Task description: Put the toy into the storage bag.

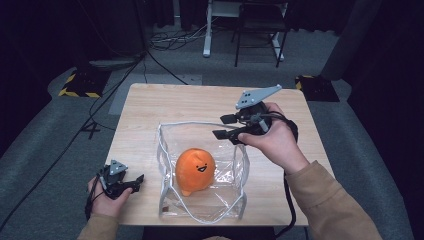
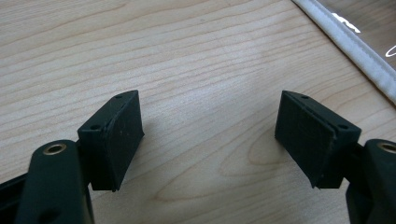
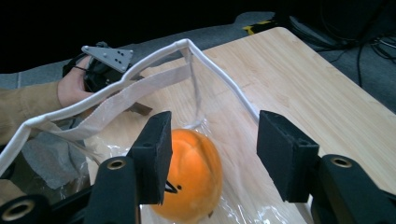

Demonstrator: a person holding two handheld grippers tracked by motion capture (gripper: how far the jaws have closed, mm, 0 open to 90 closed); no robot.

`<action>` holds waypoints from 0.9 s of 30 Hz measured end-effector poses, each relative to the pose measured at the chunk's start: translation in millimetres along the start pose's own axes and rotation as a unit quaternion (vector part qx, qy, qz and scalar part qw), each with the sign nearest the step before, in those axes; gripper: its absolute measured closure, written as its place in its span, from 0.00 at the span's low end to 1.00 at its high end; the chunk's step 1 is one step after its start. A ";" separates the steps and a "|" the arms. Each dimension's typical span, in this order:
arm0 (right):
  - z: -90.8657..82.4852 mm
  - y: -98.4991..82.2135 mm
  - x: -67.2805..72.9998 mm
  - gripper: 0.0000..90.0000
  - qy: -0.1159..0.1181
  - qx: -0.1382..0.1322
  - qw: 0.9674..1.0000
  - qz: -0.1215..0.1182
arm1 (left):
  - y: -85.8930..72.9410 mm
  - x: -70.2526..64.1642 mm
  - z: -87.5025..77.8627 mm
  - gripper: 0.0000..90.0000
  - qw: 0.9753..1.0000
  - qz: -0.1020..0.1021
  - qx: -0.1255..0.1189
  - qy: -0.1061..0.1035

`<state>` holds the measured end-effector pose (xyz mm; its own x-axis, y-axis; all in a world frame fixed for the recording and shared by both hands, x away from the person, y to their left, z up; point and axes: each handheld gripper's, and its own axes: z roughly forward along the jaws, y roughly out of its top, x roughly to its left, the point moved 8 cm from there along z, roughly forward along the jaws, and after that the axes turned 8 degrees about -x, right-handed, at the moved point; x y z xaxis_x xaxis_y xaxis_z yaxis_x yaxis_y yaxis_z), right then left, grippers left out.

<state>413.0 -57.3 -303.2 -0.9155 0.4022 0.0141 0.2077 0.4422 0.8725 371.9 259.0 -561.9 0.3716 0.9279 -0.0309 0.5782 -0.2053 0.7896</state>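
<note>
The right gripper is held above the far right rim of the clear bag, its jaws spread wide with nothing between them; in the right gripper view those jaws frame the orange plush toy below. The left gripper rests low at the near left edge of the wooden table, just left of the bag, and its jaws are likewise spread over bare wood, pinching nothing.

The toy sits inside the bag, near the middle of the table, towards the bag's left side, with its smiling face turned to the near right. The bag stands open, its white-trimmed rim and a white strap handle holding the mouth up.

The toy looks soft and light, likely to squash under the pads and not slip, so a grip across its round body should hold. The bag film looks thin, floppy and slick; the stiffer white trim or the strap seems the better place to take it, as the film could crumple or slide
</note>
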 end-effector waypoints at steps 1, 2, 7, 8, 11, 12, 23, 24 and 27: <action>-4.6 -1.5 -2.0 0.51 -0.005 0.000 1.000 0.000 | 0.0 -0.3 0.0 0.26 1.000 -0.001 0.000 -0.001; -8.2 -2.7 -3.5 0.50 -0.009 -0.001 1.000 0.000 | 0.1 0.2 0.0 0.26 1.000 0.001 0.000 0.000; -29.7 -10.4 -13.5 0.50 -0.031 -0.006 0.999 0.006 | 0.1 -0.5 0.2 0.26 1.000 -0.002 0.001 -0.003; -31.9 -11.4 -14.7 0.50 -0.034 -0.006 0.999 0.006 | 0.1 -0.6 0.2 0.26 1.000 -0.003 0.001 -0.003; -46.0 -18.4 -23.3 0.49 -0.050 -0.012 0.999 0.014 | 0.3 -0.2 0.2 0.26 1.000 -0.001 0.000 -0.002; -49.9 -21.2 -26.2 0.48 -0.055 -0.013 0.998 0.015 | 0.1 -0.6 0.2 0.26 1.000 -0.003 0.001 -0.003; -83.8 -51.0 -51.9 0.43 -0.097 -0.023 0.994 0.039 | 0.2 -0.6 0.3 0.26 1.000 -0.003 0.000 -0.003; -86.0 -54.6 -54.6 0.43 -0.101 -0.022 0.994 0.039 | 0.2 -0.5 0.2 0.26 1.000 -0.003 0.001 -0.003; -93.7 -67.4 -63.0 0.41 -0.123 -0.016 0.991 0.044 | 0.4 -0.2 0.5 0.26 1.000 -0.002 0.000 -0.003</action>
<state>424.4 -187.6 -317.1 -0.7819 0.6229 -0.0253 0.2684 0.3729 0.8882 372.4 258.6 -561.8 0.3733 0.9269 -0.0379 0.5797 -0.2012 0.7896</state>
